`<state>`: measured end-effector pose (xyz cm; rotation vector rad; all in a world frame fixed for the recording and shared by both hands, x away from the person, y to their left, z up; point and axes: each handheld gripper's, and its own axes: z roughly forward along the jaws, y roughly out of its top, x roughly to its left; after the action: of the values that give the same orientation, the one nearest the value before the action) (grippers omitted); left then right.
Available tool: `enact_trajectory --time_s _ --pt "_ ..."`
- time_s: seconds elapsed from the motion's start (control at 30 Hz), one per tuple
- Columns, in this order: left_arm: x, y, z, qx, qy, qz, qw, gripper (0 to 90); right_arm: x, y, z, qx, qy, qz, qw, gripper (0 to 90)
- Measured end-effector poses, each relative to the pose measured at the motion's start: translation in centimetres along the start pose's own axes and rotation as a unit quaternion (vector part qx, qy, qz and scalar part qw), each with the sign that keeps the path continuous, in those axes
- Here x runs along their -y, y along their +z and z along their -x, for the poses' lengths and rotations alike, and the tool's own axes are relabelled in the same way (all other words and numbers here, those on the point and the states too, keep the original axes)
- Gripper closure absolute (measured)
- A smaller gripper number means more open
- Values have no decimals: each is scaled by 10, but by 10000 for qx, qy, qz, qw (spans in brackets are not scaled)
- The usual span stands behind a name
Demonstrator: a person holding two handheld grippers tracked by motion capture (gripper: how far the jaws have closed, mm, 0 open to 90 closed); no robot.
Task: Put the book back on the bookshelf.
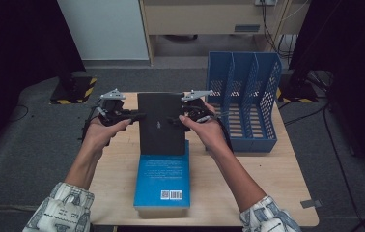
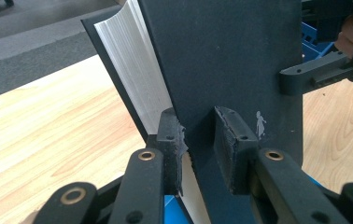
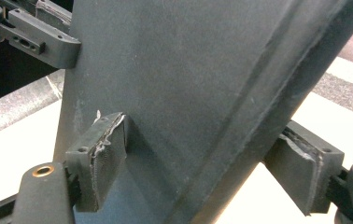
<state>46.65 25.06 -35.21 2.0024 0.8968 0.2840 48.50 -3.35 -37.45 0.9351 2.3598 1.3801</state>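
Note:
A black book (image 1: 161, 123) stands tilted on edge over the far end of a blue book (image 1: 162, 181) that lies flat on the wooden table (image 1: 267, 183). My left gripper (image 1: 137, 115) meets its left edge and my right gripper (image 1: 173, 118) its right edge. In the left gripper view, the left gripper (image 2: 201, 140) pinches the book's dark cover (image 2: 221, 60), with white pages (image 2: 132, 65) fanned open behind it. In the right gripper view, the right gripper (image 3: 202, 163) clamps the whole thickness of the black book (image 3: 188, 70) near its spine.
A blue mesh file organizer (image 1: 243, 96) with several slots stands on the table's right side, just beyond my right hand. Bare wood lies to the left of the books and at the front right corner. Dark floor surrounds the table.

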Motion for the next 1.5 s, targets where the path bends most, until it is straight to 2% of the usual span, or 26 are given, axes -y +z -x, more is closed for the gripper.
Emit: enact_trajectory --time_s 0.13,0.23,0.37,0.57,0.7,0.87,1.13,1.2,1.37,1.5 --pt "-2 1 -2 -9 -8 6 10000 725 -2 2 3 7 -5 -22 10000 233" --pt "-6 2 -3 -87 60 -36 9999 724 -5 4 5 32 -25 -23 10000 234" --pt "-9 3 -1 -151 152 -54 9998 725 -6 4 7 54 -36 8 10000 240" --pt "-5 -2 6 -180 212 13 9996 730 -3 -1 4 97 -127 49 9999 249" --pt "0 -7 14 -227 236 83 9994 733 0 -8 -4 173 -304 99 9993 266" --pt "13 -17 26 -257 276 244 9990 736 5 -18 -14 223 -406 218 9987 290" --pt "32 -28 46 -315 359 460 9978 728 13 -32 -34 328 -793 279 9959 293" --pt "37 -31 49 -274 337 540 9976 726 16 -36 -39 347 -858 308 9952 296" --pt "47 -36 59 -249 345 656 9969 716 23 -44 -48 349 -1075 326 9931 300" --pt "47 -37 63 -222 353 656 9970 700 25 -45 -48 243 -1111 356 9929 257"
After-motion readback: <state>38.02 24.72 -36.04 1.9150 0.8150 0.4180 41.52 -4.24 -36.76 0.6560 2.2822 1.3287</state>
